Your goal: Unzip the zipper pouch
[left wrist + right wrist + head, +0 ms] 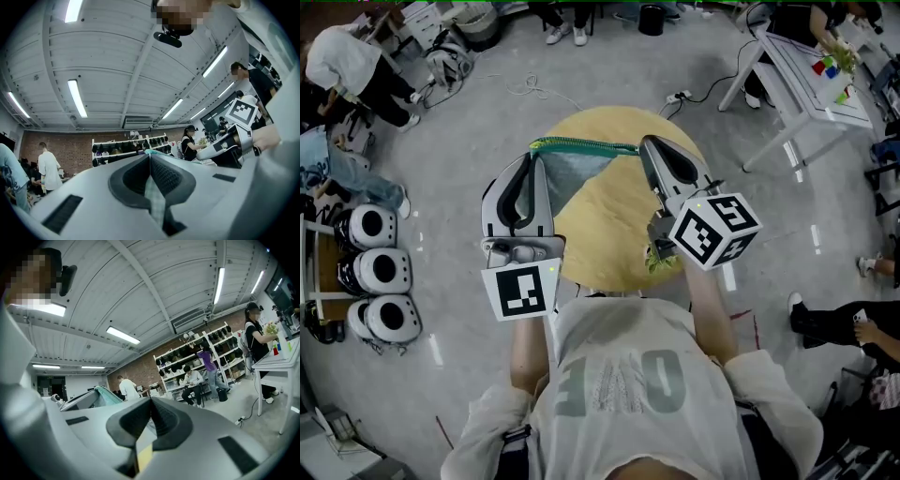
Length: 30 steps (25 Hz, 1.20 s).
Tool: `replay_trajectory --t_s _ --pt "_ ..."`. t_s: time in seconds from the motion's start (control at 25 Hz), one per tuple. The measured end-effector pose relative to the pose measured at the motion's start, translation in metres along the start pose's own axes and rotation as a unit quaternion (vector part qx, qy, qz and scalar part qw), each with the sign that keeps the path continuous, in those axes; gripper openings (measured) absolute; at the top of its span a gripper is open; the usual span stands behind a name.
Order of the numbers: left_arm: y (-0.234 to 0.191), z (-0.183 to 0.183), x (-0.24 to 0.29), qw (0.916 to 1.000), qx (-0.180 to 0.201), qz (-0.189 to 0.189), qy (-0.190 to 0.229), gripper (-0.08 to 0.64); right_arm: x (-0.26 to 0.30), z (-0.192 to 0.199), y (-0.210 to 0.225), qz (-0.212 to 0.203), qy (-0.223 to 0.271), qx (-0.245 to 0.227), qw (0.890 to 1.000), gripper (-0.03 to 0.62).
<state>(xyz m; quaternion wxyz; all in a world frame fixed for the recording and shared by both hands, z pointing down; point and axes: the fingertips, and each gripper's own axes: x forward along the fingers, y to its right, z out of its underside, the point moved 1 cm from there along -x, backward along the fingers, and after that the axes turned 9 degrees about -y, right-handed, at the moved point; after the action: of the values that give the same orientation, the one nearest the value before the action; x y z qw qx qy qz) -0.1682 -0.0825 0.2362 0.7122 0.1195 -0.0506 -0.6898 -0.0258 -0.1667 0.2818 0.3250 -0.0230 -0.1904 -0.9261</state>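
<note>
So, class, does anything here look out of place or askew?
Only the zipper pouch: it hangs stretched above the round table between the left gripper and right gripper, both shut on it. Nothing looks spilled or damaged.

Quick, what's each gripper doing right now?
Left gripper: closed on the left end of the grey fabric pouch with the green zipper.
Right gripper: closed on the pouch's right end, by the zipper; whether on the pull cannot be told.
</note>
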Motion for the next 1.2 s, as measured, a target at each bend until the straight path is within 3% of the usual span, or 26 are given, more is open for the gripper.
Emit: replay_trajectory --t_s 0.16,0.32,0.48,0.6,0.96,1.2 --pt "0.004 -0.001 0.003 0.9998 -0.011 0.014 0.0 0.029 -0.006 -0.004 0.001 0.007 0.014 -0.02 1.0 0.031" --pt "0.022 0.004 0.01 0.9967 -0.048 0.064 -0.009 0.029 -0.018 -0.013 0.009 0.039 0.036 -0.049 0.997 0.035" --pt "0.046 0.023 0.02 0.9917 -0.07 0.103 -0.034 0.029 -0.024 -0.014 0.015 0.046 0.039 -0.053 0.997 0.106" --pt "0.062 0.043 0.027 0.9865 -0.088 0.124 -0.061 0.029 -0.029 -0.007 0.019 0.051 0.034 -0.044 0.997 0.106" --pt "0.096 0.112 0.04 0.9671 -0.128 0.165 -0.146 0.029 -0.046 0.021 0.042 0.081 0.013 -0.01 0.997 0.106" --pt "0.117 0.165 0.048 0.9448 -0.167 0.19 -0.207 0.029 -0.056 0.035 0.056 0.106 -0.002 0.002 0.994 0.106"
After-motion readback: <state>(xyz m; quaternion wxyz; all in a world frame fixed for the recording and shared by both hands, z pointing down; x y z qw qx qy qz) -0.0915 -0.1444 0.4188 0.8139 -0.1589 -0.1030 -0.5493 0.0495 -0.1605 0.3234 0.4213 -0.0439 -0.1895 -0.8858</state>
